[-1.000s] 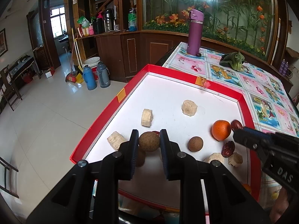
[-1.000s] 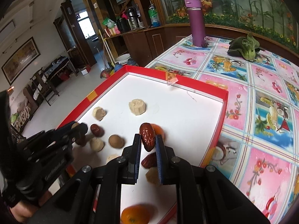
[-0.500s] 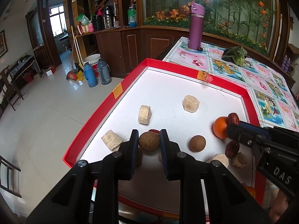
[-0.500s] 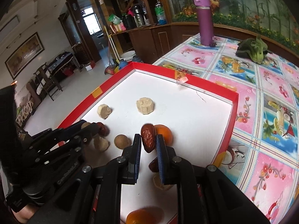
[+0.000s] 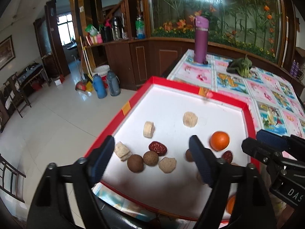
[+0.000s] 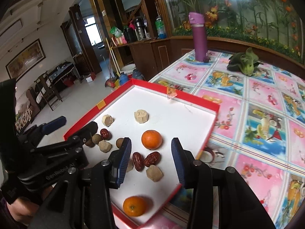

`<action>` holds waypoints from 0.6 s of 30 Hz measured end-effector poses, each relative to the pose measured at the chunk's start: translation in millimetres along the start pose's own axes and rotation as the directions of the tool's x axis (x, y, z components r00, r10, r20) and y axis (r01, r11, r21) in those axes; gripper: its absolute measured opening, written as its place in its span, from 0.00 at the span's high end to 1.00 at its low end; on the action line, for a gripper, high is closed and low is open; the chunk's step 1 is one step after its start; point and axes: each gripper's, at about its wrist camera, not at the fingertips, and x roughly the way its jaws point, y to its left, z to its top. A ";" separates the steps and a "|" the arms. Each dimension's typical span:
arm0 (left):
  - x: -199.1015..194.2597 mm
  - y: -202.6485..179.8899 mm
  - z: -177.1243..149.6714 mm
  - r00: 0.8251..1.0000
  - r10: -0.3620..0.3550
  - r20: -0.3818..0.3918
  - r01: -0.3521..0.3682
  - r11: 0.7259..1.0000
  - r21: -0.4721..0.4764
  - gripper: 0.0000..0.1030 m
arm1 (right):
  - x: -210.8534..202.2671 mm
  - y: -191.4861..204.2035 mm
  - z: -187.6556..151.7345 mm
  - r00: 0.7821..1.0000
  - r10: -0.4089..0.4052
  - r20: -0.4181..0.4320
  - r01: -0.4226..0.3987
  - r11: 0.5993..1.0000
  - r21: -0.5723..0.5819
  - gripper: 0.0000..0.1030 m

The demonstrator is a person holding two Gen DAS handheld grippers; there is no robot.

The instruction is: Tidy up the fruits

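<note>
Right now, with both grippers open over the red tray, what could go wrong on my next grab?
The two round brown longans touch each other and sit beside a pale banana chunk; the open left gripper could nudge them apart. The two dark red dates under the open right gripper touch, so both may lift. The round orange tangerine may roll.

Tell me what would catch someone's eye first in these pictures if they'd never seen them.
Probably the red-rimmed white tray at the table's near corner, scattered with fruit: a bright orange mid-tray and a second orange by the near edge. Next, the two open claws, the left claw over two round brown fruits, the right claw over two red dates.
</note>
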 end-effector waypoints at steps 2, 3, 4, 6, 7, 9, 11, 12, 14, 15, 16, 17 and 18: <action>-11.6 -1.3 3.0 1.000 0.010 0.023 -0.010 1.000 -0.006 0.12 | -10.1 -2.9 -0.7 1.000 0.004 0.019 -0.004 1.000 0.007 0.51; -15.6 -2.0 3.5 0.999 0.013 0.031 -0.013 1.000 -0.007 0.09 | -14.9 -3.6 -1.0 1.000 0.006 0.029 -0.006 1.000 0.009 0.50; -22.7 -2.7 4.4 0.999 0.019 0.047 -0.018 1.000 -0.008 0.08 | -21.3 -4.4 -1.5 0.999 0.008 0.040 -0.008 1.000 0.009 0.48; -32.0 -5.1 6.5 0.997 0.031 0.064 -0.030 1.000 -0.007 0.02 | -30.6 -5.5 -2.1 0.998 0.007 0.058 -0.008 1.000 0.008 0.46; -38.4 -5.8 7.2 0.997 0.037 0.074 -0.037 0.999 -0.007 0.01 | -34.7 -5.6 -2.8 0.998 0.008 0.068 -0.009 1.000 0.007 0.45; -47.9 -7.8 8.1 0.995 0.047 0.093 -0.046 0.999 -0.008 0.00 | -46.2 -3.9 -4.6 0.996 0.013 0.090 -0.012 1.000 -0.004 0.42; -59.4 -9.7 9.1 0.992 0.058 0.109 -0.058 0.998 -0.007 0.00 | -56.0 -3.0 -7.4 0.994 0.013 0.112 -0.011 1.000 -0.014 0.37; -62.7 -11.1 9.2 0.992 0.066 0.111 -0.065 0.998 -0.009 0.00 | -62.2 -1.7 -8.9 0.991 0.011 0.130 -0.009 1.000 -0.018 0.35; -71.1 -12.9 10.4 0.989 0.095 0.114 -0.094 0.995 -0.011 0.00 | -76.5 1.5 -12.5 0.985 0.006 0.170 0.000 0.999 -0.037 0.26; -75.5 -13.9 10.0 0.987 0.112 0.117 -0.112 0.994 -0.013 0.00 | -83.7 3.2 -14.3 0.981 0.001 0.191 0.008 0.999 -0.047 0.24; -79.9 -14.6 9.9 0.985 0.126 0.121 -0.125 0.992 -0.016 0.00 | -88.3 4.1 -15.7 0.978 0.001 0.207 0.009 0.999 -0.049 0.23; -85.5 -14.8 10.0 0.983 0.131 0.126 -0.130 0.991 -0.018 0.00 | -93.3 4.5 -16.8 0.975 0.005 0.221 0.006 0.999 -0.050 0.23; -90.7 -15.3 9.5 0.983 0.129 0.131 -0.128 0.992 -0.021 0.00 | -97.7 4.8 -17.7 0.973 0.010 0.232 0.003 0.999 -0.052 0.22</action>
